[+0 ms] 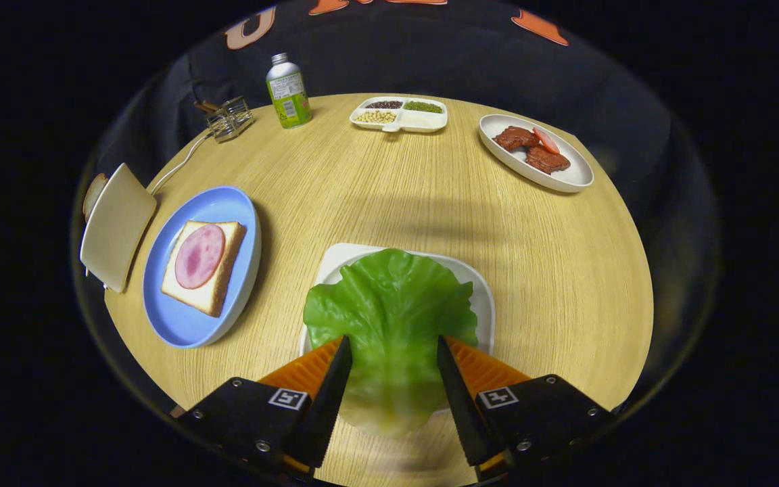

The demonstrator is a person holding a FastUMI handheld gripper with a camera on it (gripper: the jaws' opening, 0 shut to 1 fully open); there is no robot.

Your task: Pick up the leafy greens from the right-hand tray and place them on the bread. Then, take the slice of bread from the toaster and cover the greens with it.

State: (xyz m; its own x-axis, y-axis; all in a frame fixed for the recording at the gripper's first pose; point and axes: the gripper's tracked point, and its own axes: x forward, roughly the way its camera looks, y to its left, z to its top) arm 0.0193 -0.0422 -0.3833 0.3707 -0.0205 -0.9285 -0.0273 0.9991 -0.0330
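The leafy greens [389, 304], one broad green lettuce leaf, lie on a white tray [481, 291] just ahead of my fingers. My gripper [393, 341] is open, its fingers a leaf-stem's width apart. The leaf's near end runs back between them and its sides pass under both tips. I cannot tell whether the tips touch it. To the left, a blue plate [180, 325] holds a bread slice [224, 270] topped with a round pink ham slice [199, 256]. Further left stands a cream toaster [115, 226] with a slice of bread [94, 193] peeking out behind it.
At the far side of the round wooden table [565, 270] stand a green-labelled bottle [288, 91], a divided white dish of beans [399, 113], an oval plate of meat pieces [535, 152] and a small wire rack [228, 118]. A white cord [180, 162] runs from the toaster.
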